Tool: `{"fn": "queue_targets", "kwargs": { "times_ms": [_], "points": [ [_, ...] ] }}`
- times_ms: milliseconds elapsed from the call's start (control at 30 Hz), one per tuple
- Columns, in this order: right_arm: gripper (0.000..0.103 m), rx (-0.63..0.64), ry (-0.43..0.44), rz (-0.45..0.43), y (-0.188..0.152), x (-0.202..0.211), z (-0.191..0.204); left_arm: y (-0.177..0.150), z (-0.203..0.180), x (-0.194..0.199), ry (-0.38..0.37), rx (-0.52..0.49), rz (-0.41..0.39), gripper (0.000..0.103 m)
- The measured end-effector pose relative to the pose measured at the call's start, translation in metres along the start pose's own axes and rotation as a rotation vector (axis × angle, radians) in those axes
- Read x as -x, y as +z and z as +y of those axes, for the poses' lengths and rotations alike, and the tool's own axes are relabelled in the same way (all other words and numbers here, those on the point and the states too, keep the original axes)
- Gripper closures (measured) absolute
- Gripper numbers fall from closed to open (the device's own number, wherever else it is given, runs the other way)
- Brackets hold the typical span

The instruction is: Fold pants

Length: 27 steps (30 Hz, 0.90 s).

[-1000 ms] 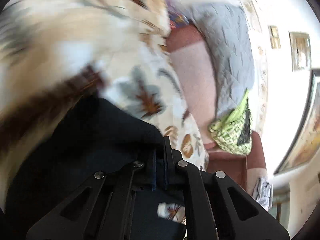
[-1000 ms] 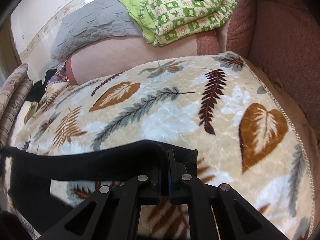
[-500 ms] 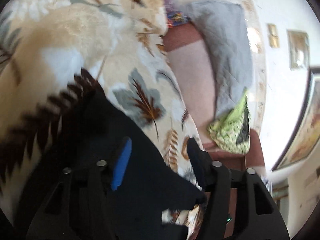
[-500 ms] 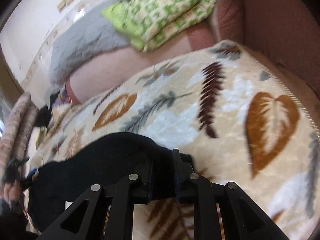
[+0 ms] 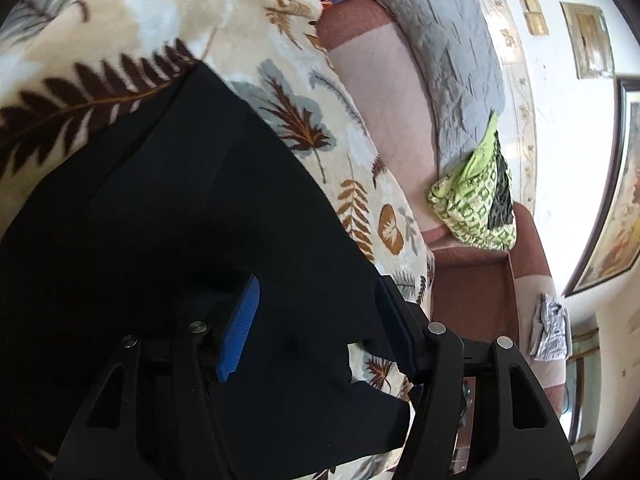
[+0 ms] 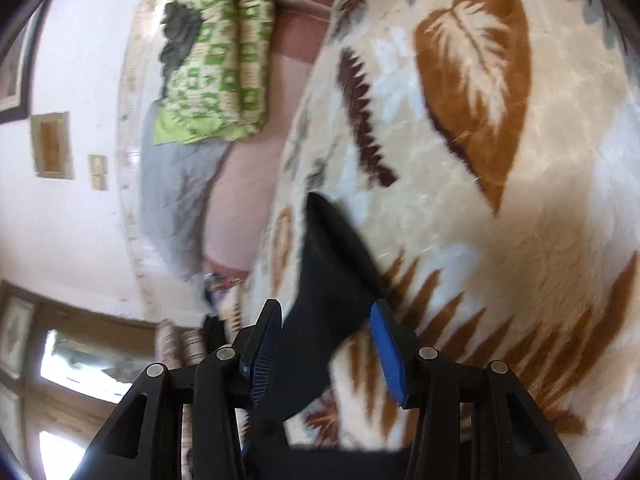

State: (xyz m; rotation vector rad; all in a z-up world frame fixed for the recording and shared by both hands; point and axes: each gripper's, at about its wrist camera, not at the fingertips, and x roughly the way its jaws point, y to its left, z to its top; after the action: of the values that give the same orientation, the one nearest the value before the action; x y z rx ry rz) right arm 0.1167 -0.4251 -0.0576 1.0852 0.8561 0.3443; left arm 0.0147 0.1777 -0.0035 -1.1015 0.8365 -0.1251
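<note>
The black pants (image 5: 180,216) lie spread on a cream blanket with a leaf print (image 5: 152,12). My left gripper (image 5: 316,328) is open, its blue pads apart just above the dark cloth and holding nothing. In the right wrist view a narrow end of the pants (image 6: 328,280) lies on the blanket (image 6: 500,208) and runs between the fingers of my right gripper (image 6: 324,344), which is open with the blue pads clear of the cloth.
A folded green and white quilt (image 5: 476,204) with a dark garment on it sits on the reddish sofa (image 5: 472,284) behind the blanket; it also shows in the right wrist view (image 6: 216,60). A grey quilted cover (image 5: 444,52) lies along the sofa back. Framed pictures hang on the wall.
Both grippers were shut on the pants a second ago. The left one opened first, then the right one. The cloth has dropped onto the blanket. The right camera has rolled over.
</note>
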Motion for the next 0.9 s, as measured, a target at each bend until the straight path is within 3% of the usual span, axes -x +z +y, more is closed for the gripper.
{"fn": "queue_targets", "kwargs": {
  "times_ms": [167,267,300,367,533,667,767,900],
  "points": [
    [0.058,-0.033,-0.008,0.025,0.003,-0.019,-0.004,0.0,-0.002,-0.001,-0.031,-0.008,-0.034,0.04],
    [0.061,-0.008,-0.019,-0.009,0.006,-0.018,0.0,0.0,-0.005,0.003,-0.006,-0.037,-0.109,0.032],
    [0.067,-0.002,-0.022,-0.019,0.005,-0.016,0.002,-0.001,-0.008,0.004,0.02,-0.06,-0.141,0.03],
    [0.098,0.02,-0.02,-0.021,0.005,-0.015,0.006,-0.002,-0.011,0.004,0.057,-0.09,-0.17,0.03],
    [0.098,0.155,0.013,-0.05,-0.005,0.009,0.034,0.0,-0.011,0.001,0.049,-0.103,-0.136,0.03],
    [0.099,0.174,0.064,-0.049,-0.019,0.038,0.042,0.002,-0.014,0.009,0.046,-0.137,-0.146,0.03],
    [0.099,0.155,-0.083,-0.02,-0.019,0.037,0.025,0.001,-0.018,0.012,0.028,-0.165,-0.142,0.03],
    [0.099,0.117,-0.297,0.096,-0.01,0.014,-0.008,0.001,-0.018,0.015,0.085,-0.177,-0.146,0.03]
  ]
}}
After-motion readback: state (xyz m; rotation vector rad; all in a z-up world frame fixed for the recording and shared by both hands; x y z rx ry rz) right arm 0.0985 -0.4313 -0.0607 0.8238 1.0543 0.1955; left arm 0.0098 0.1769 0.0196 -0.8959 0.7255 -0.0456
